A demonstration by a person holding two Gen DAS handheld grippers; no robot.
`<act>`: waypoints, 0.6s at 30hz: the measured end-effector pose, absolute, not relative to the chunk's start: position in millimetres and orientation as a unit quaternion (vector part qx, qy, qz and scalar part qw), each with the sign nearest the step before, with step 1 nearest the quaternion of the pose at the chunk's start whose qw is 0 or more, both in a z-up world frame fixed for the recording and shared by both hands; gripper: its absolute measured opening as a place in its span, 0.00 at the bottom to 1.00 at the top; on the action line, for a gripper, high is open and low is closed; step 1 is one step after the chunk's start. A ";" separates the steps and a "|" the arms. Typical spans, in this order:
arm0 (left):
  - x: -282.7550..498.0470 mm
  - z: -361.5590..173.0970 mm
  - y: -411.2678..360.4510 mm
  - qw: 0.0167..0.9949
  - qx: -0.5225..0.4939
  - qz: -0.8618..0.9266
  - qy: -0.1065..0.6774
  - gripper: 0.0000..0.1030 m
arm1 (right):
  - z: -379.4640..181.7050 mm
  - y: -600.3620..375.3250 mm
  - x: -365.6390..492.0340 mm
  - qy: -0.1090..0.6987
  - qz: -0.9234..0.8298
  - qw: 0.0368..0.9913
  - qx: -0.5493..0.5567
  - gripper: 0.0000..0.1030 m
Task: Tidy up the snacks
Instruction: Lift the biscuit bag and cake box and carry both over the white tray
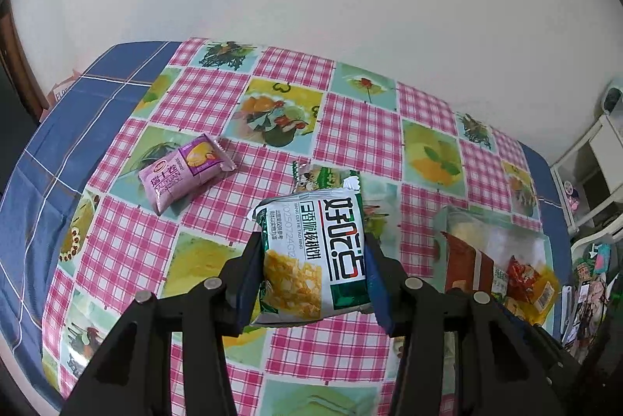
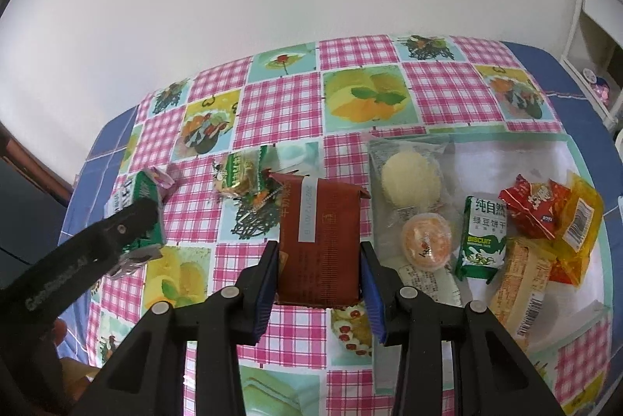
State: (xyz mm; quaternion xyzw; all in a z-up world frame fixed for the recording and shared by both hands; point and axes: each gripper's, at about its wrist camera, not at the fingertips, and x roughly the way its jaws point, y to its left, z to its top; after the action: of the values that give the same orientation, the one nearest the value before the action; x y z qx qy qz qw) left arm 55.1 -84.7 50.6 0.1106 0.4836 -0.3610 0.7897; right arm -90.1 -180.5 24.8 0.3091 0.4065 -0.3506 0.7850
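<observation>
Both grippers up off the desk, each with a snack packet in its jaws.

The left gripper [image 1: 313,272] has its jaws closed on the white-and-green packet [image 1: 313,260], pads pressing both long sides, the packet lifted clear above the checked cloth of the desk [image 1: 342,127]. Behind it a small green snack [image 1: 311,178] lies on the cloth, and a purple packet [image 1: 183,170] sits well apart to the left. Over on the right, the right gripper [image 2: 319,272] is clamped tight on a reddish-brown packet [image 2: 319,240], held upright between the blue pads. Beside it to the right lies a clear tray [image 2: 576,314], I think, its edges hard to make out, holding a pale round cake [image 2: 410,178], an orange one [image 2: 426,240], a green biscuit pack [image 2: 484,240] and red and yellow wrappers [image 2: 545,213].
</observation>
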 end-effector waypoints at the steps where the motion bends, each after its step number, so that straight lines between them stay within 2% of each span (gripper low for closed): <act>1: 52.9 51.5 -85.5 0.789 0.111 -0.363 0.483 0.49 | 24.2 -183.3 -93.1 0.407 -0.354 0.783 0.311 0.41; 18: -15.9 47.4 -130.0 0.741 0.147 -0.438 0.488 0.49 | 21.3 -242.9 -175.5 0.384 -0.448 0.726 0.352 0.41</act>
State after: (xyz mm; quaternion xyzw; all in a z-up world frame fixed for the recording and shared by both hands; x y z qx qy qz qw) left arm -15.9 -130.0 47.4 0.1470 0.4878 -0.4378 0.7408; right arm -175.5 -242.9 21.3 0.3523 0.3842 -0.4478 0.7265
